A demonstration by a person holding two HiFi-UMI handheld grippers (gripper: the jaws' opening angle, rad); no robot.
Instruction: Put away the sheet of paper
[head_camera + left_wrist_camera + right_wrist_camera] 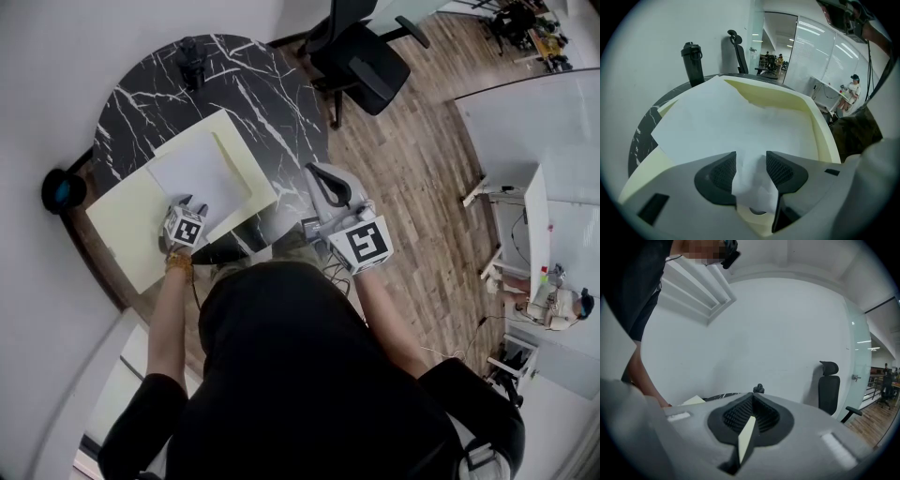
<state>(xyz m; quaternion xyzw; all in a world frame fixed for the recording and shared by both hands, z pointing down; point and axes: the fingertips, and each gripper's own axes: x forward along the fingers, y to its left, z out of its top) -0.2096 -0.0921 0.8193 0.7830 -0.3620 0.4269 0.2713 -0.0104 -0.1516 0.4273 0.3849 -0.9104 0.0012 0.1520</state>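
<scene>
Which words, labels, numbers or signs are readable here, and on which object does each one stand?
No readable text in any view.
Sheet of paper: blank.
Cream folder: no print.
Black bottle: no label visible.
Cubes on left gripper and right gripper: square markers, no letters.

My left gripper and right gripper are pale grey shells with black ribbed pads, each carrying a white cube of black square markers. I wear a black short-sleeved top and a golden wristband.
</scene>
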